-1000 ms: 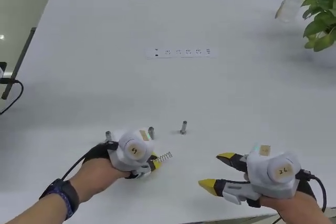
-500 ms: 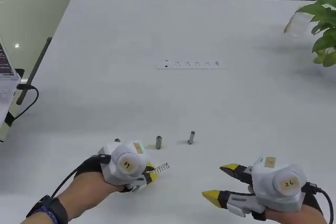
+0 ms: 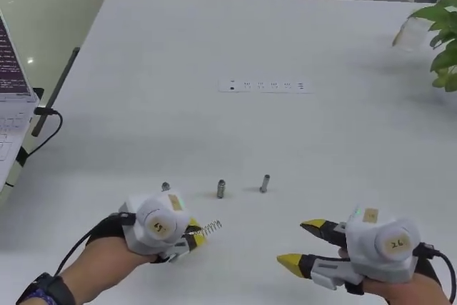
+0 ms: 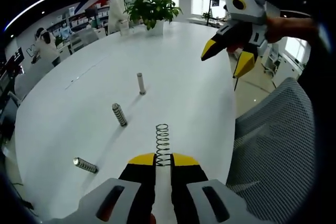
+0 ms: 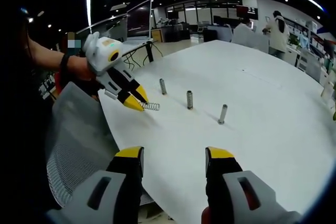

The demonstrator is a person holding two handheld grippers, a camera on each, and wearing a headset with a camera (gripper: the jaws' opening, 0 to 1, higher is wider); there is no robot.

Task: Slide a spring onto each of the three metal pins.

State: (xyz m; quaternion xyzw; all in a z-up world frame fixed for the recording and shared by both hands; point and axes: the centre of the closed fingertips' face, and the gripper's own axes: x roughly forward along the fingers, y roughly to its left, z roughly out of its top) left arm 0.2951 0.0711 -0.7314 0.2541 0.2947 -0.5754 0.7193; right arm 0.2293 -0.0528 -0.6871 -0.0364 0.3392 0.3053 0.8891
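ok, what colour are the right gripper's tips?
Yellow. The right gripper shows it best in the right gripper view.

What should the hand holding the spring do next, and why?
Probably carry the spring, held in the jaws of the left gripper, over to the bare pin and line it up above its tip. The middle pin and the near pin already look wrapped in springs.

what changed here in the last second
The left hand-held gripper, shut on a spring, drew back slightly toward the person, away from the pins; the rest of the shift is the camera. Nothing was grasped or released. The right hand-held gripper stayed open; the pins kept their places.
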